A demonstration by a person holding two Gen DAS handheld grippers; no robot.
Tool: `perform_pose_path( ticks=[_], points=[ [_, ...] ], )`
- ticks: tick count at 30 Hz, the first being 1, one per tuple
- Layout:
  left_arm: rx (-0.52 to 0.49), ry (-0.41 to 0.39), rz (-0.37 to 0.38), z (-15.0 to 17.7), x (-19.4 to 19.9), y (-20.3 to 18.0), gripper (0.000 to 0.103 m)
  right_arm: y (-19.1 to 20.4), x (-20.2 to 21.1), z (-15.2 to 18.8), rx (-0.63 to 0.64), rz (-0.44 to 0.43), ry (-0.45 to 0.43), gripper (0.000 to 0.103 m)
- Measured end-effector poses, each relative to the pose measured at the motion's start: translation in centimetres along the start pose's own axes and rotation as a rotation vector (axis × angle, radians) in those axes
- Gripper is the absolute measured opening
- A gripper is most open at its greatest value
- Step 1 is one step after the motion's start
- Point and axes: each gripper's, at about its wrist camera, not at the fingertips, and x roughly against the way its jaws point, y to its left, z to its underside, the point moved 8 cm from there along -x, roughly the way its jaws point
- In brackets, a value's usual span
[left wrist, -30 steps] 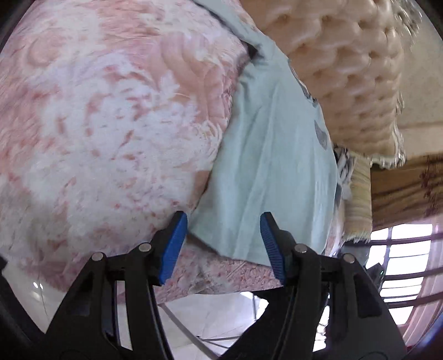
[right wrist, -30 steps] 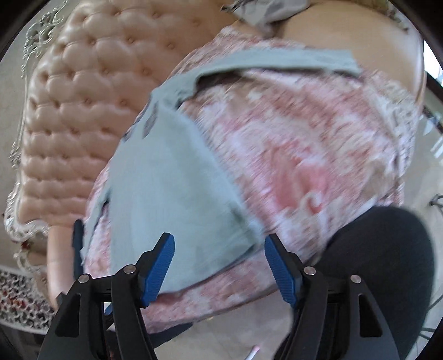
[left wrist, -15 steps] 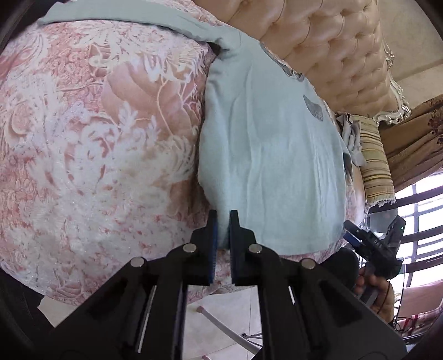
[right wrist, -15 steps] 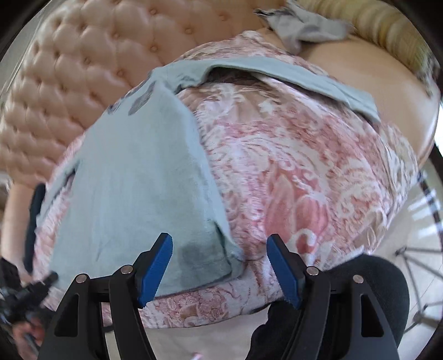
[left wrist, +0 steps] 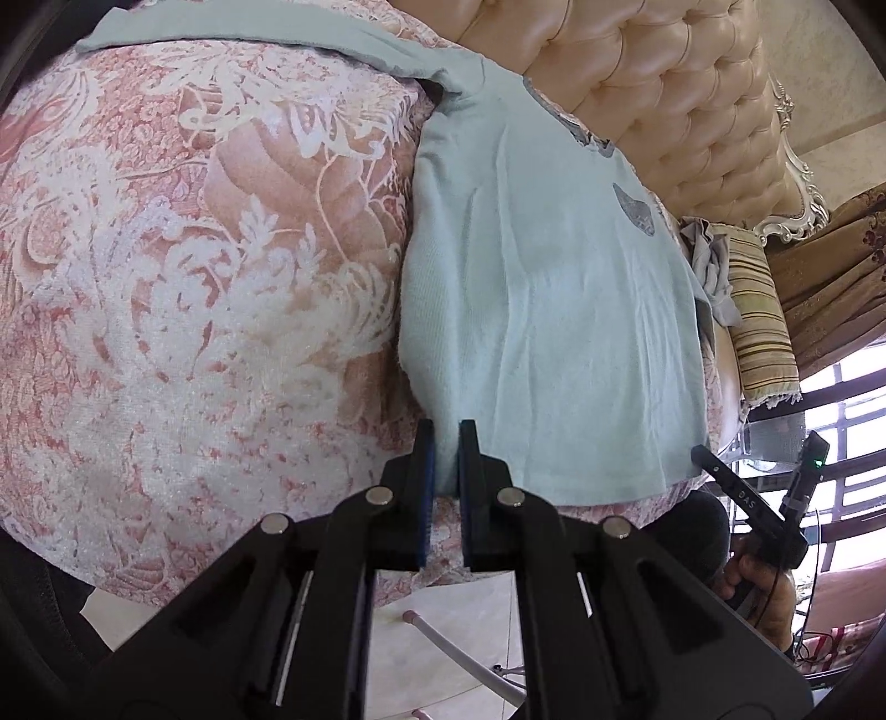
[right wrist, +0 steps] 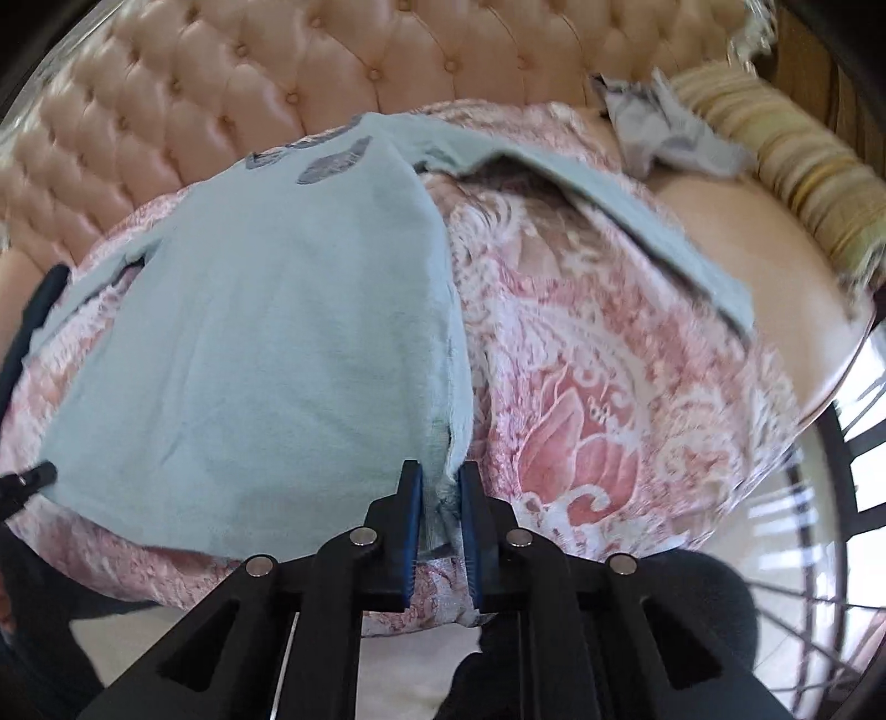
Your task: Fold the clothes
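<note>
On the left wrist view, my left tool [left wrist: 446, 443] has its blue-padded fingers pinched together on the near hem of a pale blue-green long-sleeved shirt [left wrist: 554, 332]. I see the shirt lying flat on a pink and white floral bedspread [left wrist: 194, 332], its body running away from me toward a tufted peach headboard [left wrist: 681, 111]. One sleeve [left wrist: 249, 33] stretches off to the left across the top of the bedspread. Grey printed patches [left wrist: 634, 207] show near the far end of the shirt. Beyond its right edge sit a crumpled grey cloth [left wrist: 711, 266] and a striped cushion [left wrist: 761, 321]. At the lower right, a hand [left wrist: 758, 581] holds the right tool [left wrist: 699, 455], whose tip reaches the shirt's other near corner. Pale tiled floor [left wrist: 443, 637] shows under the bed edge.

On the right wrist view, my right tool [right wrist: 440, 487] is clamped on the shirt's [right wrist: 266, 360] near right corner, the fabric bunched between the two pads. The shirt lies to the left of centre on the bedspread [right wrist: 609, 415], and the sleeve [right wrist: 637, 221] angles away to the right. The headboard [right wrist: 332, 72] fills the top; the grey cloth [right wrist: 659, 133] and cushion [right wrist: 808, 183] sit at the upper right. A dark tool tip [right wrist: 33, 476] touches the shirt's left corner at the frame edge.
</note>
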Motion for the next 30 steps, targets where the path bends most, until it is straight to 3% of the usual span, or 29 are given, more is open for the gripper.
perform_pose_path(
  ticks=[13,30],
  points=[
    [-0.013,-0.015,-0.020,-0.6,1.3,-0.4,0.008,1.2,2.7,-1.3,0.100,0.094,-0.077,0.013],
    [0.008,0.017,-0.049,0.0,0.6,1.0,0.008,0.9,0.3,0.5,0.089,0.094,-0.001,0.013]
  ],
)
